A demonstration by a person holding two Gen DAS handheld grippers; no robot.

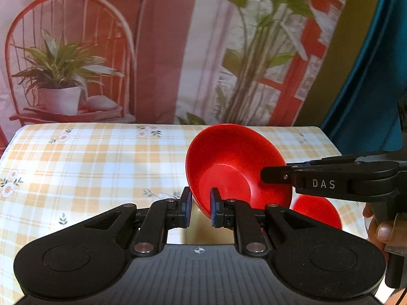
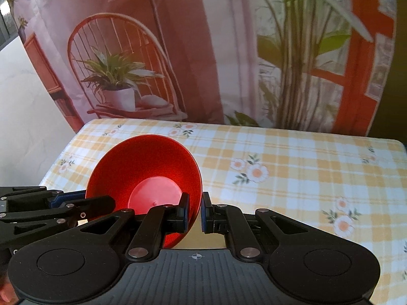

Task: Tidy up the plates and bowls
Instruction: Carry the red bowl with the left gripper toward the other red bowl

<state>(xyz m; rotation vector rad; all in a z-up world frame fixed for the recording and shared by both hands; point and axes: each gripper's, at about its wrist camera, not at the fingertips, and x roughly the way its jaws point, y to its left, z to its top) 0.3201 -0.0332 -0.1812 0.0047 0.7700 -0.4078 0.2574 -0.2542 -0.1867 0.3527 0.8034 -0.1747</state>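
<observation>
A red bowl (image 1: pixel 236 167) is held tilted above the table, its inside facing me. My left gripper (image 1: pixel 201 209) is shut on its left rim. My right gripper (image 2: pixel 194 212) is shut on the opposite rim of the same bowl (image 2: pixel 145 172). The right gripper (image 1: pixel 277 175) reaches in from the right in the left wrist view. The left gripper (image 2: pixel 84 207) reaches in from the left in the right wrist view. A second red dish (image 1: pixel 315 211) lies on the table below the bowl, partly hidden.
The table (image 1: pixel 101 157) wears a yellow checked cloth with flowers; it also shows in the right wrist view (image 2: pixel 292 165). A printed backdrop (image 1: pixel 127 50) of a chair and plants hangs behind the far edge. A person's fingers (image 1: pixel 381 228) hold the right gripper's handle.
</observation>
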